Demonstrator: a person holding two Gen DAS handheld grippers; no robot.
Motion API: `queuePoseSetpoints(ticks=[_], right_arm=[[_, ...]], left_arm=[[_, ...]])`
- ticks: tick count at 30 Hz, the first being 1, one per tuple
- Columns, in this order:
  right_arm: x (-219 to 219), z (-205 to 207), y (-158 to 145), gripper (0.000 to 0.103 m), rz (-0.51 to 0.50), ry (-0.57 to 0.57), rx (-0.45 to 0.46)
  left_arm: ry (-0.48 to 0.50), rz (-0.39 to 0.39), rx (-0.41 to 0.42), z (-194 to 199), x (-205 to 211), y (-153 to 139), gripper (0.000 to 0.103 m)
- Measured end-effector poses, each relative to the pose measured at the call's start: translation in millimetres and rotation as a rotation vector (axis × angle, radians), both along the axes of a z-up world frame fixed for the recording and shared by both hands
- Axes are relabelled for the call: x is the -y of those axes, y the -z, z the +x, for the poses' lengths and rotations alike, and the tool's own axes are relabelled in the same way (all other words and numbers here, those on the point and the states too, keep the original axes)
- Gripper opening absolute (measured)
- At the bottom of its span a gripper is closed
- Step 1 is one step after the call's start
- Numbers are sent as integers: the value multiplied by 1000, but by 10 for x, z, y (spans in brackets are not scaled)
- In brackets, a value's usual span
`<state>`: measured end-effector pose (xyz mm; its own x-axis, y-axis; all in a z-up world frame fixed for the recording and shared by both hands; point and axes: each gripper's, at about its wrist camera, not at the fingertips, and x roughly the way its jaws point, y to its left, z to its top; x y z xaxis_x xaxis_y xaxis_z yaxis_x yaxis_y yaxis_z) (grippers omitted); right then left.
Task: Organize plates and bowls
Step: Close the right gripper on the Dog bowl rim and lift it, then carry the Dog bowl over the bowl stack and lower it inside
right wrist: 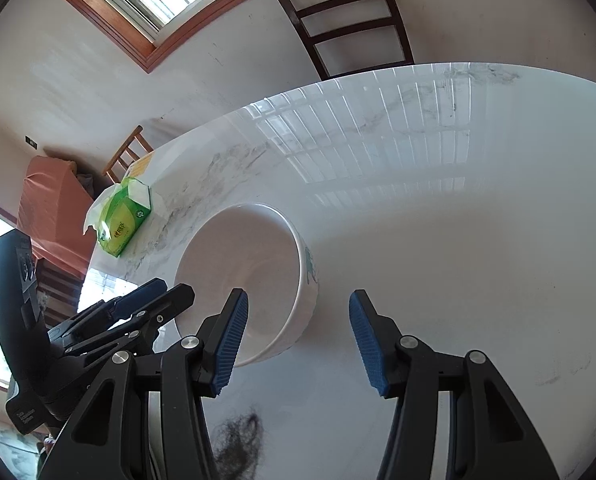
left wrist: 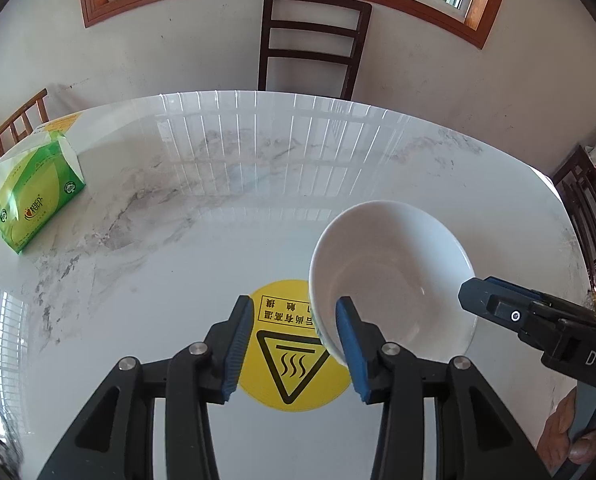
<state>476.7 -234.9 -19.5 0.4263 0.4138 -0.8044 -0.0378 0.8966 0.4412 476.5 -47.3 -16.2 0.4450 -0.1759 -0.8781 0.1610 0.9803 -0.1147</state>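
Observation:
A white bowl (left wrist: pixel 390 276) with a green mark on its side stands on the marble table, over the edge of a round yellow heat-warning sticker (left wrist: pixel 294 360). My left gripper (left wrist: pixel 294 344) is open; its right finger is inside the bowl's near rim and its left finger is outside, so the jaws straddle the wall. In the right wrist view the same bowl (right wrist: pixel 250 280) sits left of centre. My right gripper (right wrist: pixel 298 344) is open, its left finger over the bowl's rim and its right finger over bare table.
A green tissue box (left wrist: pixel 38 196) lies at the table's far left; it also shows in the right wrist view (right wrist: pixel 124 220). A dark wooden chair (left wrist: pixel 310 40) stands beyond the far edge. More chairs stand at the left and right sides.

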Motion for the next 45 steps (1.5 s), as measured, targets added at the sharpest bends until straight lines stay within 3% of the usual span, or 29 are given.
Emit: queuePoseSetpoints(ticks=[5, 8, 9, 10, 14, 22, 25, 36, 45], right_arm=[[-30, 77, 134, 49, 1, -8, -38], [-56, 117, 233, 28, 26, -29, -71], [-58, 125, 263, 22, 53, -35, -82], [-78, 127, 270, 21, 62, -38, -82], [-131, 117, 269, 20, 33, -45, -91], [2, -157, 223, 18, 133, -41, -139], [10, -339, 105, 18, 155, -44, -141], [-88, -1256, -475, 18, 177, -113, -66], [-178, -2072, -610, 18, 180, -158, -46]], left_arm=[[-2, 4, -22, 91, 69, 124, 43], [-13, -8, -73, 135, 88, 254, 42], [-19, -28, -93, 144, 91, 301, 27], [-20, -46, -115, 143, 108, 338, 16], [-28, 43, -82, 85, 226, 301, 15], [-34, 33, -75, -225, 237, 97, 15], [-38, 27, -64, -434, 232, -62, 16], [-15, 54, 105, -1506, 170, -713, 16], [26, 77, 188, -2385, 157, -981, 16]])
